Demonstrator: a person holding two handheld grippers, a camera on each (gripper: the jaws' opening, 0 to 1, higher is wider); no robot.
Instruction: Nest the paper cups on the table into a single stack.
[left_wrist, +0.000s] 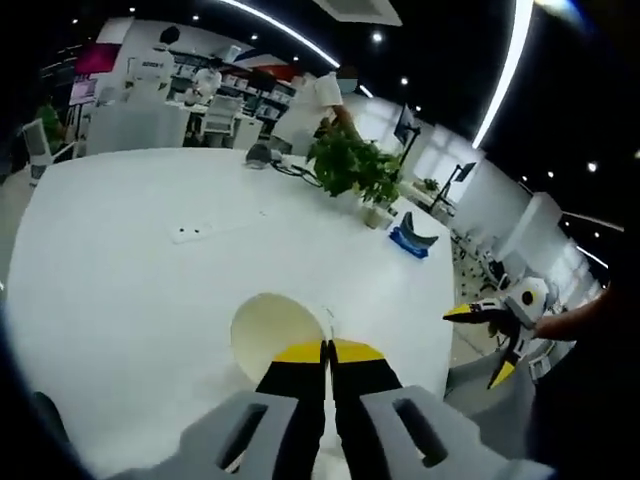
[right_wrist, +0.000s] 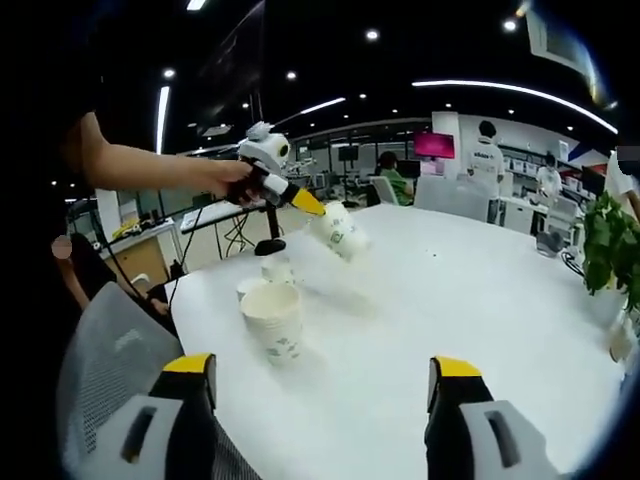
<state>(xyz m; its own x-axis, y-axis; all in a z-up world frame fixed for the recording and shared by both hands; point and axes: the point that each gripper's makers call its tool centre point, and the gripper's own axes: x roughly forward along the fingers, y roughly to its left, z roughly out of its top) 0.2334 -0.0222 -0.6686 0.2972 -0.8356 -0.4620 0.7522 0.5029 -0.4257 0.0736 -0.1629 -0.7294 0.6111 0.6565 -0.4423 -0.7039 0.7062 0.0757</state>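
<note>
My white table (right_wrist: 480, 300) carries a plant (left_wrist: 352, 165) at its far edge and a stack of cups (right_wrist: 272, 322) near the corner, two more cups (right_wrist: 277, 268) just behind it. My left gripper (left_wrist: 327, 349), its fingers clamped together on the rim of one cup (left_wrist: 272, 331), holds that cup tilted in the air above the table. My right gripper (right_wrist: 322, 378) hovers with fingers wide apart.

Left hand-held gripper (left_wrist: 327, 350) is clamped closed; right hand-held gripper (right_wrist: 323, 377) is spread wide.
</note>
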